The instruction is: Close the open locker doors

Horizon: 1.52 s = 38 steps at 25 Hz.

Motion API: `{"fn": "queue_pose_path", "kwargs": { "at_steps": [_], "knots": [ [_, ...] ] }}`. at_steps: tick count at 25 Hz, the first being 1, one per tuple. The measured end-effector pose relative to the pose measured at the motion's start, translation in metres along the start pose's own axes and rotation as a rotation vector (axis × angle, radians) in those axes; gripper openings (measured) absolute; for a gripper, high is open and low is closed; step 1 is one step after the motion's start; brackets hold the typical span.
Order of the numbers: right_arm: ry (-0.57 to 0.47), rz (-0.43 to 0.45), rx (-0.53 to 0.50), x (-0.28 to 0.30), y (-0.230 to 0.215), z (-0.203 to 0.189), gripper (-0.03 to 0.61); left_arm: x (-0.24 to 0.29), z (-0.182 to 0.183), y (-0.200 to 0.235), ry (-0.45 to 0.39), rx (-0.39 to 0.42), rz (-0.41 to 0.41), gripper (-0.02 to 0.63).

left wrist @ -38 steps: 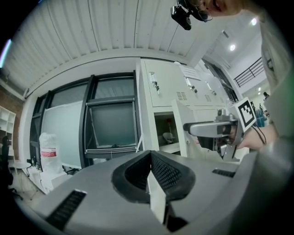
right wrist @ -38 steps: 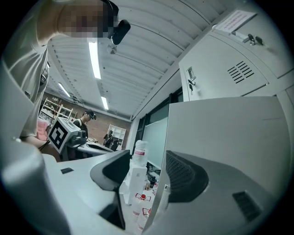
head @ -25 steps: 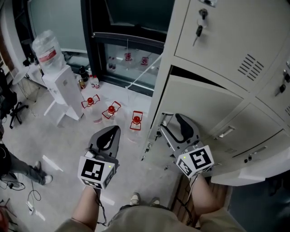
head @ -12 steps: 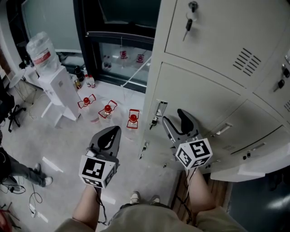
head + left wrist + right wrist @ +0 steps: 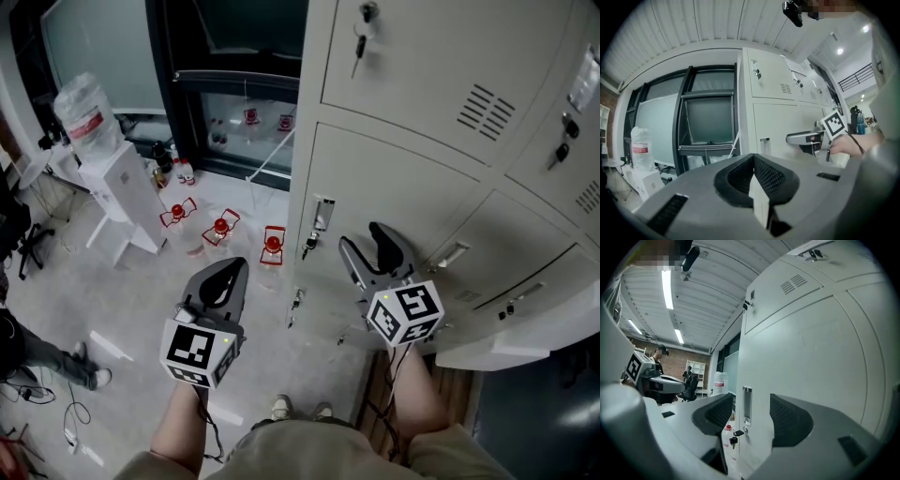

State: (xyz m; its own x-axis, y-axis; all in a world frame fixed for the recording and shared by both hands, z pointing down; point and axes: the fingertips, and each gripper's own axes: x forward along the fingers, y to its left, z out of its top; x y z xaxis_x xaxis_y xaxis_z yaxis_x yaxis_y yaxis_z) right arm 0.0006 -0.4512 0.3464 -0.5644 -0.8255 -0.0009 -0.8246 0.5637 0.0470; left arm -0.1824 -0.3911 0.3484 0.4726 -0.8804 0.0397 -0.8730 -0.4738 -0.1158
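Both forearms reach forward and down. The right tongs (image 5: 366, 240), jaws spread and empty, point at the flush middle locker door (image 5: 403, 192), just right of its keyed lock (image 5: 309, 246). The left tongs (image 5: 228, 277), jaws together on nothing, hang over the floor (image 5: 141, 300), with the water dispenser (image 5: 117, 178) beyond to their left. To the right of the right tongs, a lower door (image 5: 525, 328) stands ajar.

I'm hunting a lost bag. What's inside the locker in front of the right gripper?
Nothing inside shows: its door looks shut and covers the compartment. Only the recessed handle and a key hanging below it are visible.
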Motion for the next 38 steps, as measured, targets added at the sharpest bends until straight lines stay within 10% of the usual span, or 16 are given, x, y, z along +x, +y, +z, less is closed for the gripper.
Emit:
{"fn": "queue_pose_path", "kwargs": {
  "at_steps": [16,38],
  "knots": [
    [-0.119,0.021,-0.115,-0.129,0.042,0.079,0.148,-0.033,0.062,-0.072,-0.11,0.066,-0.078,0.008],
    [-0.064,0.02,-0.002,-0.228,0.034,0.031,0.006,-0.033,0.028,-0.172,-0.025,0.039,-0.236,0.008]
  ]
}}
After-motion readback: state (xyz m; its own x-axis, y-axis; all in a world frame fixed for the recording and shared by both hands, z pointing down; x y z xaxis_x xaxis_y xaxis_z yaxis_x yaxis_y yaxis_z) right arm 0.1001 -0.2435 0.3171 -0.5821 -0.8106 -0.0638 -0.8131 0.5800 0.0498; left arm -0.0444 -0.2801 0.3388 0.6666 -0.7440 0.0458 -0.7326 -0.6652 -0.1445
